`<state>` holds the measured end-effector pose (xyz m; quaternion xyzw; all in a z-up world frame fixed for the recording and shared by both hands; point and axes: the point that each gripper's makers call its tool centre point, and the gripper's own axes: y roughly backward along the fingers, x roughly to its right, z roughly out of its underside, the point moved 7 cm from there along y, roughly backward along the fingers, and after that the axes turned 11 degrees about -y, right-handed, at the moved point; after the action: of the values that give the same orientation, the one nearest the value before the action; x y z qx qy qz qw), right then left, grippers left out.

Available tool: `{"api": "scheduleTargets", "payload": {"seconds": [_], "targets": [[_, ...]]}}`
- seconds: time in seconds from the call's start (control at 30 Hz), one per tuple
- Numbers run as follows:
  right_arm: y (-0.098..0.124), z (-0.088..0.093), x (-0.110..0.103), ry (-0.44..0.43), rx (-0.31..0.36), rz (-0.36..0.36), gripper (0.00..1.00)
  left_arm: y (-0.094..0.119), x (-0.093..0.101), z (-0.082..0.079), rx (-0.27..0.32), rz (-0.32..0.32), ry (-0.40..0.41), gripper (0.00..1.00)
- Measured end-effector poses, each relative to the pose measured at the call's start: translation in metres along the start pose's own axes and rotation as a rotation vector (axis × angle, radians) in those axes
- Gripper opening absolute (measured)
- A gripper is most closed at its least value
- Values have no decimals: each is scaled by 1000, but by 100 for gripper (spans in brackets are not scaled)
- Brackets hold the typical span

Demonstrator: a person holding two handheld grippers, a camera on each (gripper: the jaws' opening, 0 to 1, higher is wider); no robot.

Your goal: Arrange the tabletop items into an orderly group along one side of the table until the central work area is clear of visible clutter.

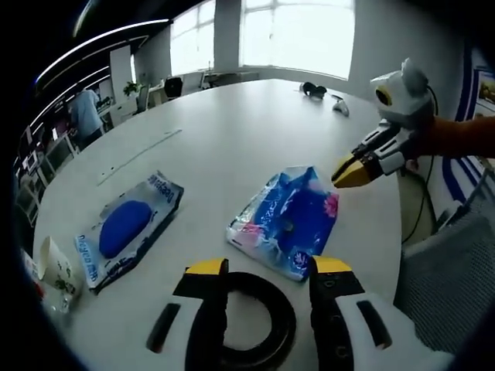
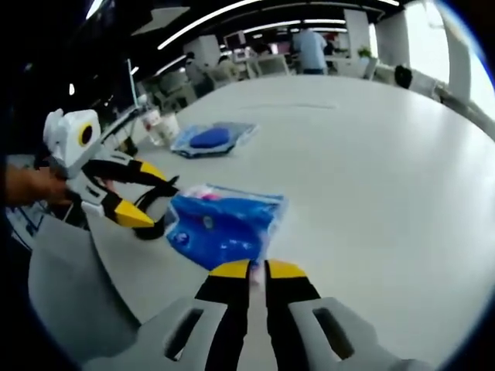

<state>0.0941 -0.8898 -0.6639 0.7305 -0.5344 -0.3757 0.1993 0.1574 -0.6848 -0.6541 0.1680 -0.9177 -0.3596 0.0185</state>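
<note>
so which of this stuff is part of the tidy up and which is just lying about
Part of the job:
- black ring
- blue tissue pack
- packet with blue oval
- paper cup

Lying about:
- black headphones at the far edge
- white strip

The tabletop (image 1: 255,131) looks matt and smooth — pale laminate, perhaps. Both tissue packs (image 1: 288,220) (image 1: 130,228) wear glossy, crinkled plastic film; the black ring (image 1: 259,325) seems dull rubber. The paper cup (image 1: 56,270) is matt — each hand-held gripper (image 1: 267,270) (image 2: 257,270) is smooth plastic.

Left gripper (image 1: 267,267) jaws apart, right gripper (image 2: 257,268) closed (empty)
</note>
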Motion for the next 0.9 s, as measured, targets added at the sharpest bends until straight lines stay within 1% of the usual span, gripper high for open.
{"api": "scheduleTargets", "payload": {"seconds": [0.2, 0.4, 0.63, 0.73, 0.83, 0.9], "targets": [[-1, -3, 2, 27, 15, 10, 11, -5, 0, 0, -8, -3, 14, 37], [-4, -6, 2, 42, 20, 11, 14, -9, 2, 2, -23, 2, 43, 30], [-7, -6, 1, 72, 17, 11, 14, -15, 6, 3, -36, 14, 59, 26], [-8, -6, 2, 77, 19, 15, 14, -17, 7, 3, -43, 23, 62, 23], [-9, -7, 3, 84, 15, 18, 13, -19, 7, 3, -41, 23, 68, 22], [-11, -7, 3, 94, 10, 16, 13, -19, 7, 2, -44, 16, 56, 22]]}}
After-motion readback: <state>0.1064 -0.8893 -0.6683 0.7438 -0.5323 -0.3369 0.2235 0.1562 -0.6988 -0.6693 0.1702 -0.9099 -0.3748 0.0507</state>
